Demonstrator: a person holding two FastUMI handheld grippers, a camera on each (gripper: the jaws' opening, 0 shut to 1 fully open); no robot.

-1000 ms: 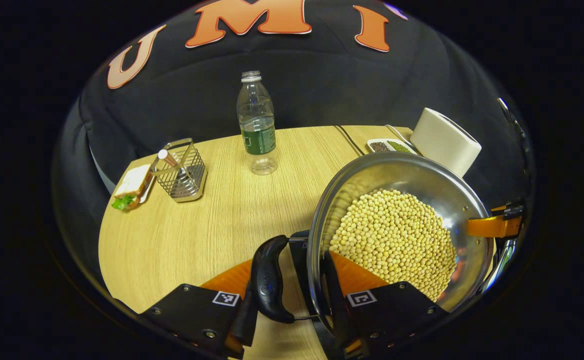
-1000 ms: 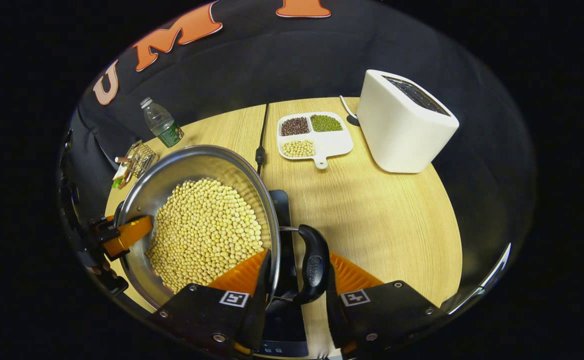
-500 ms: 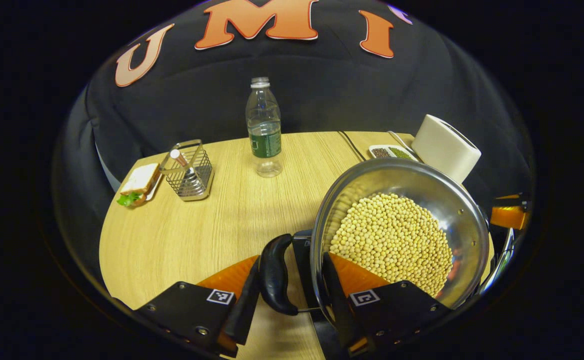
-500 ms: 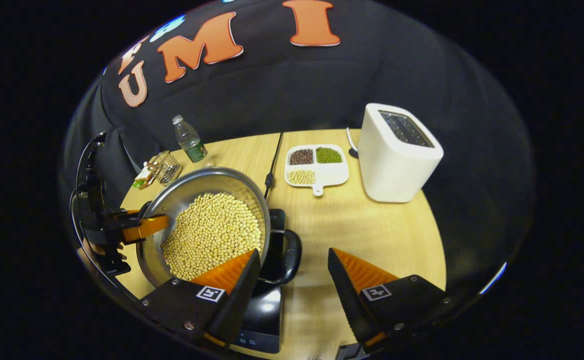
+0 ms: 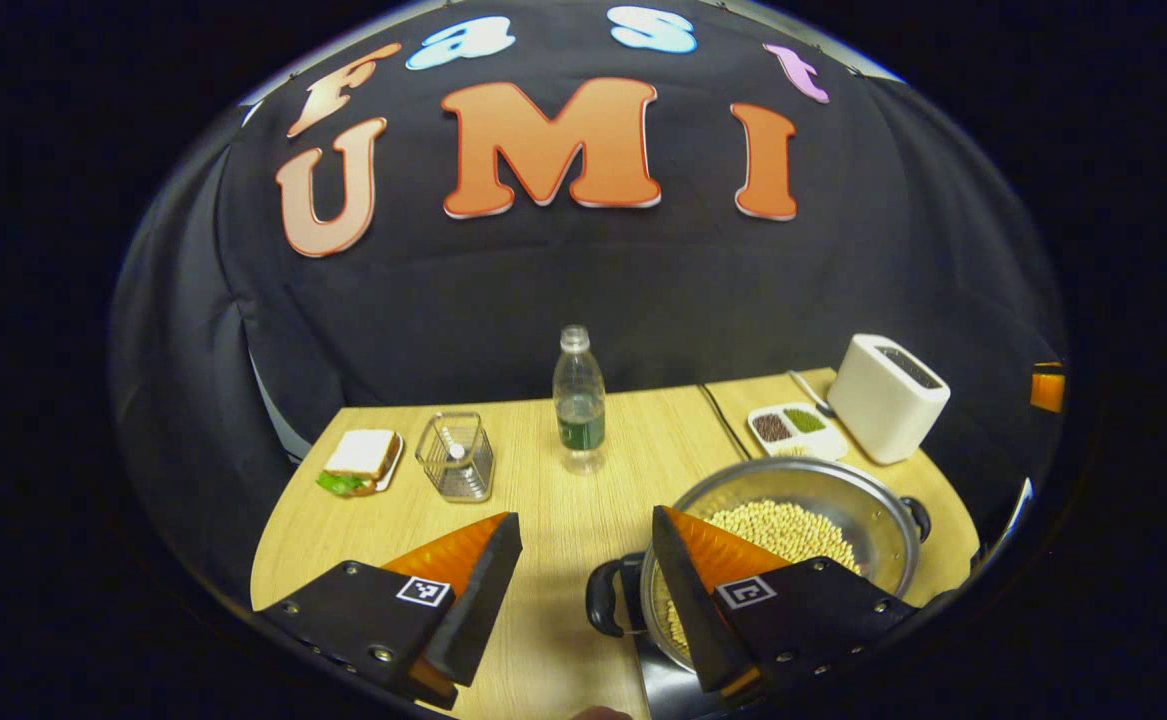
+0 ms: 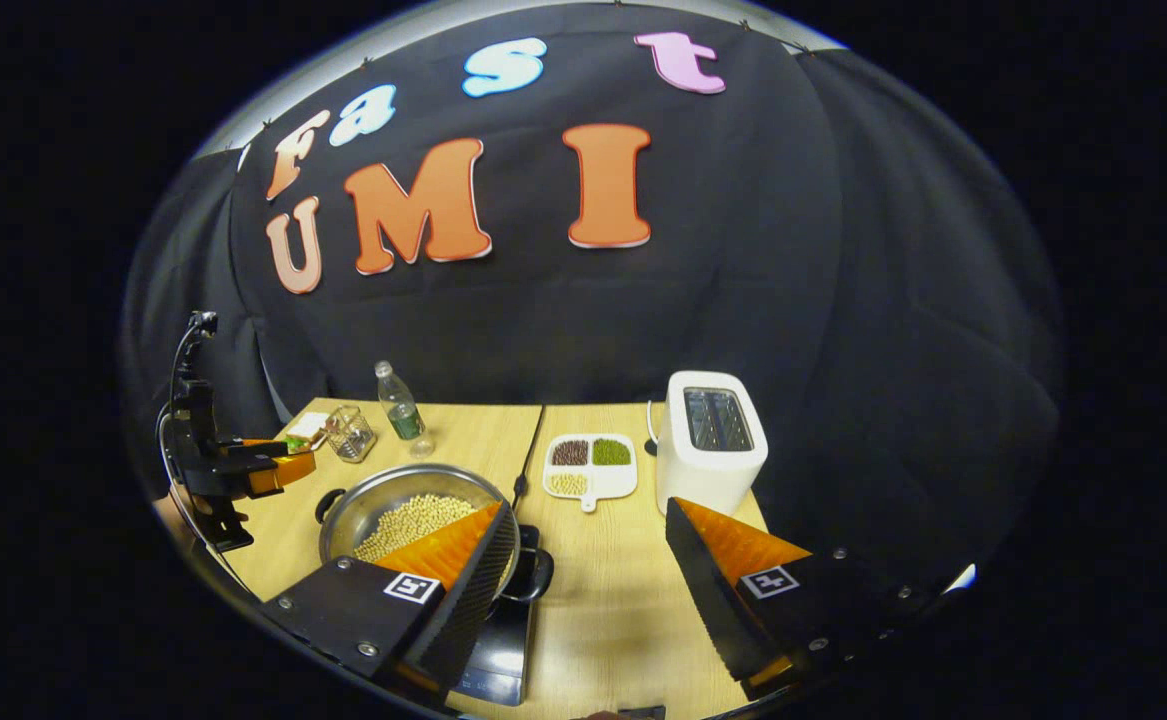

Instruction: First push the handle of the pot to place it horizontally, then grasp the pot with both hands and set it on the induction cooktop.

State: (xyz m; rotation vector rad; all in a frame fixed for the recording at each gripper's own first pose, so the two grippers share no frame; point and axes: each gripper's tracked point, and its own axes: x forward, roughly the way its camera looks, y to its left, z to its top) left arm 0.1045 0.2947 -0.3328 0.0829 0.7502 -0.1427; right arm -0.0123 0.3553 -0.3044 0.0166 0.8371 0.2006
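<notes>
We see the left gripper (image 5: 583,560) and right gripper (image 6: 588,550) both spread wide, gripping nothing. The pot (image 6: 373,505) of beans sits on the induction cooktop (image 6: 503,650), its black handles (image 5: 603,598) level at either side. Beyond it stand a compartment dish (image 6: 591,466), a toaster (image 6: 713,440), a water bottle (image 5: 579,400), a wire holder (image 5: 456,458) and a sandwich (image 5: 358,460) on the table (image 5: 533,480).
</notes>
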